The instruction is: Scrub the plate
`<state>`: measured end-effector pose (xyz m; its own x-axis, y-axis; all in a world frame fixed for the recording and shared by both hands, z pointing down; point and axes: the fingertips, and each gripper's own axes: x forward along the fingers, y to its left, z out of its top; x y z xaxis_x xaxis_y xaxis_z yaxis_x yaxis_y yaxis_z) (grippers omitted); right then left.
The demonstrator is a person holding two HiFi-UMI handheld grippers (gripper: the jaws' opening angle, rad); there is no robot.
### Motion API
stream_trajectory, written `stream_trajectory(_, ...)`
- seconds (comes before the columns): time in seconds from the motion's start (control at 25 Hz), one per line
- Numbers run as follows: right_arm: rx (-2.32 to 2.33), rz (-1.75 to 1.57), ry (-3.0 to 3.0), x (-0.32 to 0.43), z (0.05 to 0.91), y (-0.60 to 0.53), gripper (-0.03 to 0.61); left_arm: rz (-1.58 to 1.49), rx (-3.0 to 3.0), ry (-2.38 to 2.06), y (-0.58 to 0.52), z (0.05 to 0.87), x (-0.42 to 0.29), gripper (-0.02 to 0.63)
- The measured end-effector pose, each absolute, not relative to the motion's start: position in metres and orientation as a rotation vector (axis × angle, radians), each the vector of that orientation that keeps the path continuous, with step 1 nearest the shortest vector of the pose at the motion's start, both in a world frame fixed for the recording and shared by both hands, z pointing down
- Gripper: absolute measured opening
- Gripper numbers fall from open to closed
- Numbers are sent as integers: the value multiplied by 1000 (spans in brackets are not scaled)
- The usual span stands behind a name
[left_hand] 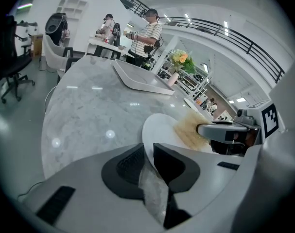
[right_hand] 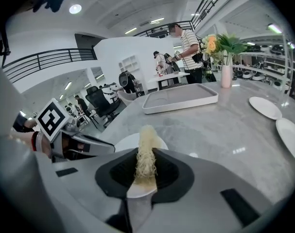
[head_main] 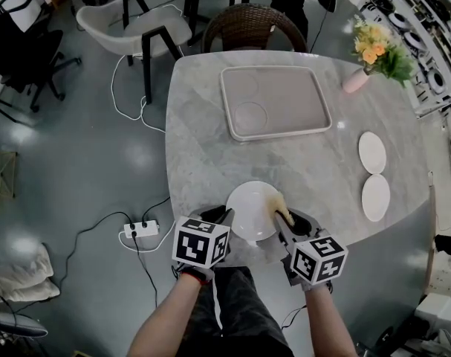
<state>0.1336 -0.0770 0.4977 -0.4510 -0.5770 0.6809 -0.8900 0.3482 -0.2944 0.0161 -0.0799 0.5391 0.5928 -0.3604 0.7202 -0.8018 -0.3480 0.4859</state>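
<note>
Head view: the round white plate (head_main: 251,207) lies at the near edge of the grey marble worktop (head_main: 203,125); left gripper view: the left gripper (left_hand: 148,154) has its jaws clamped on the plate's rim; right gripper view: the right gripper (right_hand: 146,157) has its jaws pinching a tan fibrous scrubber (right_hand: 147,135), and a hard stroke might tug the plate loose.

left tool (left_hand: 148,147), right tool (right_hand: 146,154) — grey, black pads | cubes (head_main: 200,242): black-white markers | trousers (head_main: 236,311) dark

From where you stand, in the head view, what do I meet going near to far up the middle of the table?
white plate at the near edge → bare marble table → grey tray → wicker chair beyond the far edge
</note>
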Motion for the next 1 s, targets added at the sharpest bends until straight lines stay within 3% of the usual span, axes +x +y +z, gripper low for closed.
stream_trajectory(0.56,1095,1103,-2218,81,494,-23,74,637,1946,-928,-80,538,16,66)
stream_trajectory(1.0,1102,1176,-2271,57,499,-53,74,624,1936,-928,-78,537,17,60)
